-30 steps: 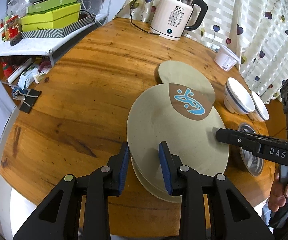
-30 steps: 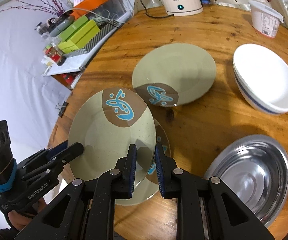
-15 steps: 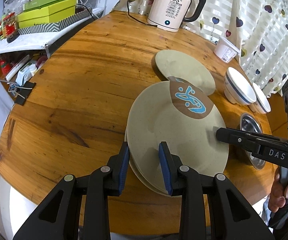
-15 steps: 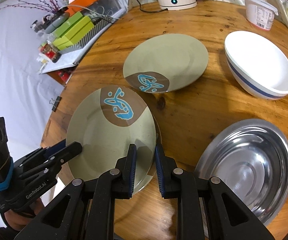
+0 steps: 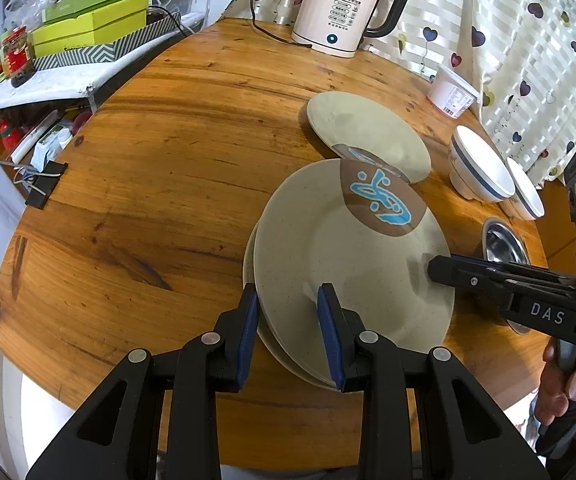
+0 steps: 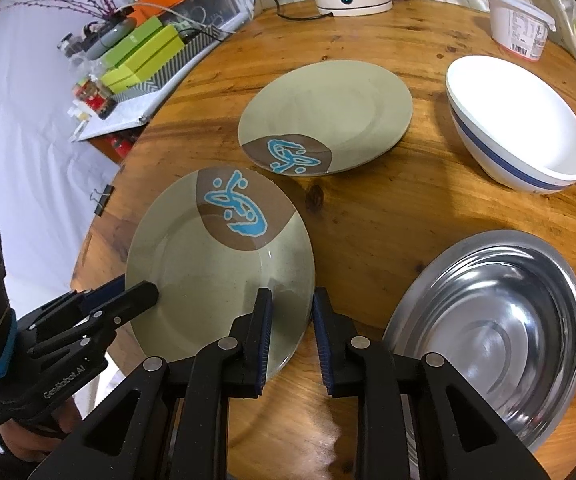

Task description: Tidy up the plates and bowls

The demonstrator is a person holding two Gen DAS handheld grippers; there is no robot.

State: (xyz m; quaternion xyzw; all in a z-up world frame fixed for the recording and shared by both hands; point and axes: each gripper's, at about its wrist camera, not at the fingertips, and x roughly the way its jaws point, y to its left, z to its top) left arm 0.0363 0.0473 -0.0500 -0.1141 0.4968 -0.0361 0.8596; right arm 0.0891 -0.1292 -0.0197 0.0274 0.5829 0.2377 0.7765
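A green plate with a brown patch and blue figure (image 5: pixel 348 264) (image 6: pixel 208 272) rests on a like plate, whose rim (image 5: pixel 250 256) peeks out at the left. My left gripper (image 5: pixel 287 294) is shut on the top plate's near rim. My right gripper (image 6: pixel 292 296) straddles the opposite rim; its jaws are opening and a sliver of wood shows beside the outer finger. A third matching plate (image 5: pixel 364 132) (image 6: pixel 328 112) lies alone farther back. Two white bowls with blue bands (image 5: pixel 480 168) (image 6: pixel 516 120) and a steel bowl (image 6: pixel 496 320) sit at the right.
The round wooden table (image 5: pixel 168 160) also carries a white kettle (image 5: pixel 340 12) with its cord and a white tub (image 5: pixel 450 94) at the back. Boxes and jars (image 5: pixel 88 28) crowd a shelf on the left. A binder clip (image 5: pixel 44 188) lies at the table's left edge.
The held plate has come down from a raised, tilted pose onto the plate beneath. The right gripper's fingers have spread slightly. The left gripper's fingers kept their spacing.
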